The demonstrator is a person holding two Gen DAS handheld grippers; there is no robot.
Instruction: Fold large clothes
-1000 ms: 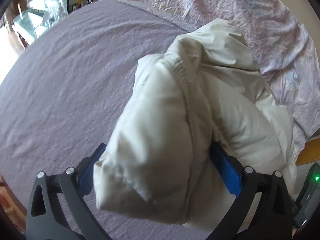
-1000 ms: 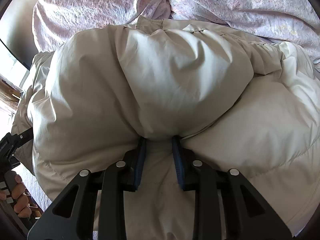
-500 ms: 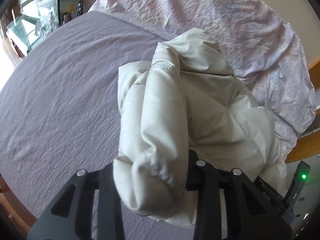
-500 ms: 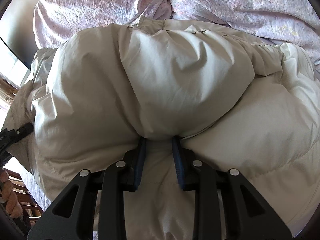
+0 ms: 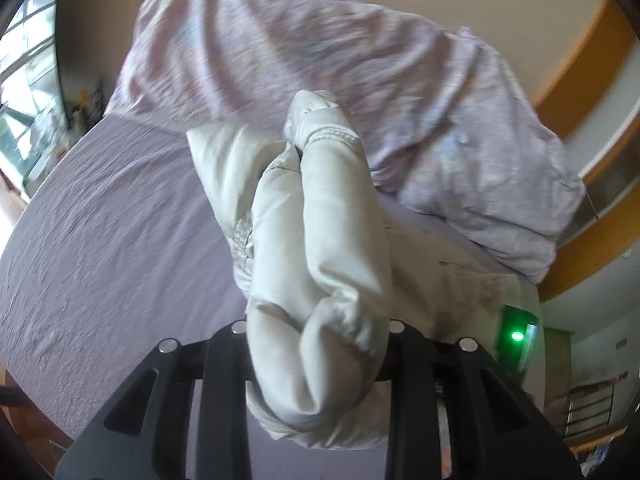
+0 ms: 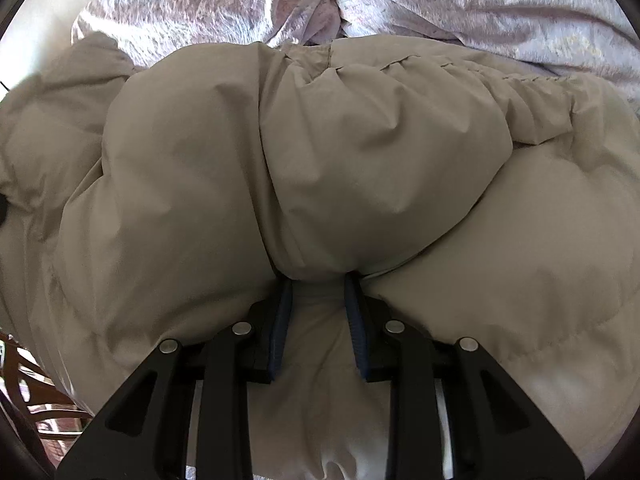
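sleeve (image 5: 320,264) of the puffy cream jacket (image 6: 320,152) is bunched in the left gripper (image 5: 318,360), lifted above the purple bed sheet (image 5: 112,240). i'd carry it slowly across the body so the padding doesn't spring out. left jaws are closing, pinching that sleeve. right gripper (image 6: 318,320) has its jaws drawn narrow, clamping a fold of the jacket's body, which lies on the bed beside the pink duvet (image 6: 440,0)

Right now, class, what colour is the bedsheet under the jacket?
Plain pale purple bedsheet, clearest in the left wrist view.
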